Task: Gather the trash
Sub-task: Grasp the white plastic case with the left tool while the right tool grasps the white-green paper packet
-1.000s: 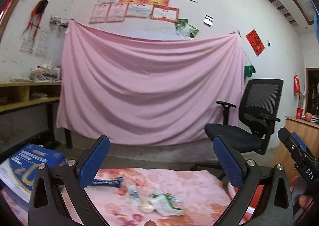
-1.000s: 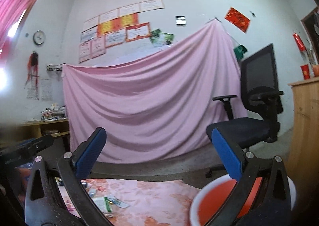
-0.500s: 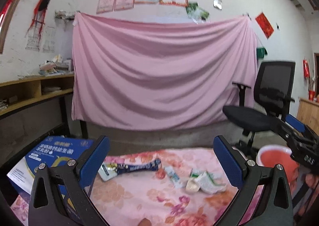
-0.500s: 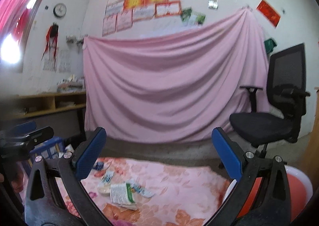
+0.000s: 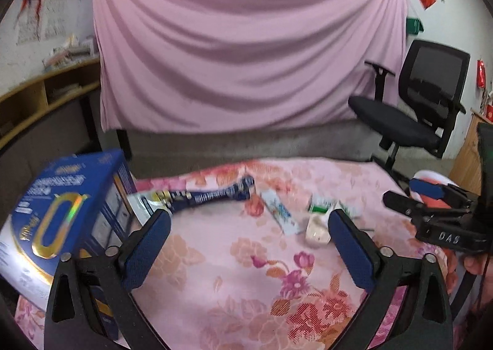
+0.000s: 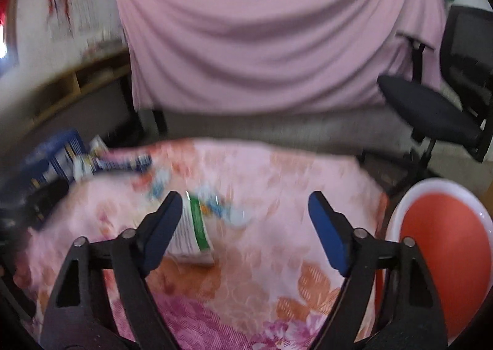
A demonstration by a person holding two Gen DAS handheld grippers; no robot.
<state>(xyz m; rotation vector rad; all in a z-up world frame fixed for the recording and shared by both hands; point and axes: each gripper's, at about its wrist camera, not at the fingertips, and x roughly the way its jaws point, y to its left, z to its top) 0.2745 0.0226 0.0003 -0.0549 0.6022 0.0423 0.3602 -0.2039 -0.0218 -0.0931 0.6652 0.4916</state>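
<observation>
Pink cloth (image 5: 246, 47) is hanging across the back wall, with one black office chair (image 5: 422, 103) standing to its right. Below it, a floral-covered surface (image 5: 246, 273) is carrying the trash. One blue box (image 5: 64, 214) is standing at the left edge; its print is too blurred to read. One dark blue wrapper (image 5: 212, 194) is lying near the far edge beside the box. One light blue sachet (image 5: 279, 212), one green-and-white packet (image 5: 320, 206) and one pale crumpled piece (image 5: 315, 231) are lying close together toward the right side. One red basin with a white rim (image 6: 443, 251) is sitting off the right edge.

Left hand-held gripper (image 5: 246, 251) is hovering over the near middle, jaws spread and just closing slightly, nothing between them. Right hand-held gripper (image 6: 243, 226), marked "DAS" in the left view, is hovering likewise spread and closing slightly, its left finger overlapping the green-and-white packet in view; contact cannot be determined.
</observation>
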